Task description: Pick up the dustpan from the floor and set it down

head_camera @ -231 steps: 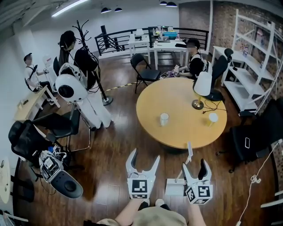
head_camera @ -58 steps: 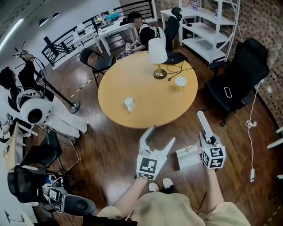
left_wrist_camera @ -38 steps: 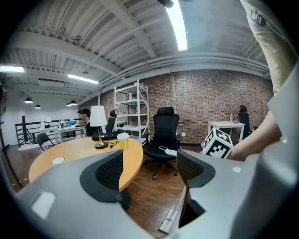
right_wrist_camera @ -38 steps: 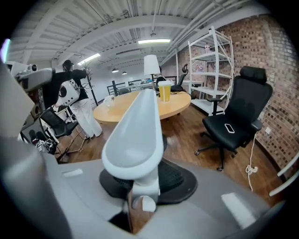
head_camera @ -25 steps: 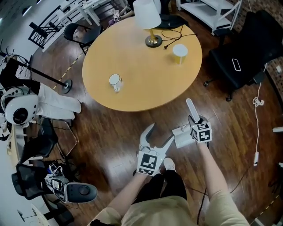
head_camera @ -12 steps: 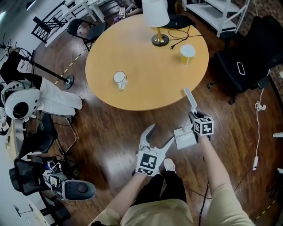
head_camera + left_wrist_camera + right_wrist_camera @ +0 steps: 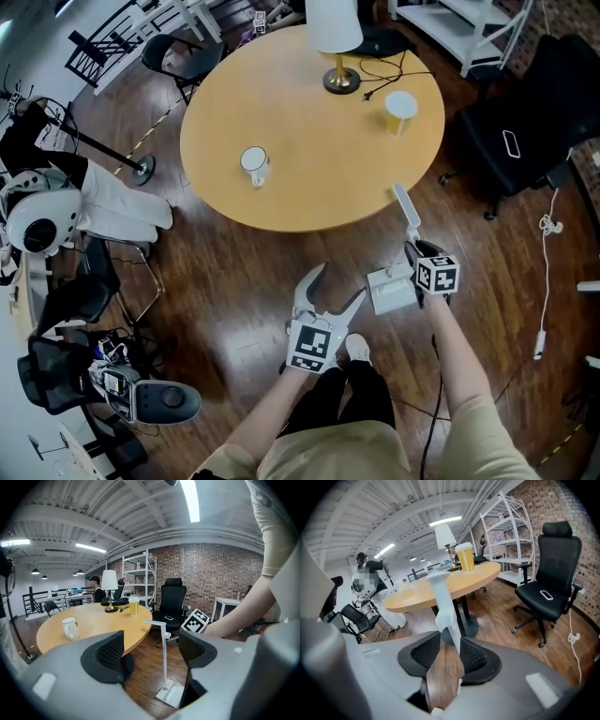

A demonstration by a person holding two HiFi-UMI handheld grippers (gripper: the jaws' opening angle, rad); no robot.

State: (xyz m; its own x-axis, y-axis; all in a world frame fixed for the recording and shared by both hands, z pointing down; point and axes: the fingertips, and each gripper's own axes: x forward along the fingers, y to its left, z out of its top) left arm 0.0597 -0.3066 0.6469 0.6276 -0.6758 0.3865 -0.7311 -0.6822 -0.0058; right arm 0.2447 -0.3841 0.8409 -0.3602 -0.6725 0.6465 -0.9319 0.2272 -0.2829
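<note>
A white dustpan (image 7: 391, 291) stands on the wooden floor beside the round table, its long handle (image 7: 406, 208) upright. In the left gripper view the dustpan (image 7: 171, 693) rests flat on the boards. My right gripper (image 7: 413, 253) is at the handle's lower part. In the right gripper view the handle (image 7: 443, 597) passes between the pads of the right gripper (image 7: 449, 654), leaning on the right pad with a gap at the left one. My left gripper (image 7: 336, 287) hovers open and empty just left of the pan, and the left gripper (image 7: 150, 649) looks towards it.
The round wooden table (image 7: 309, 122) carries a mug (image 7: 254, 165), a yellow cup (image 7: 400, 111) and a lamp (image 7: 336, 28). A black office chair (image 7: 525, 112) stands at the right, and a white cable (image 7: 547, 291) lies on the floor. A white robot (image 7: 42, 220) is at the left.
The dustpan has come down from in front of me to the floor beside the table, carried by the right gripper. Both grippers have barely shifted in the last half second.
</note>
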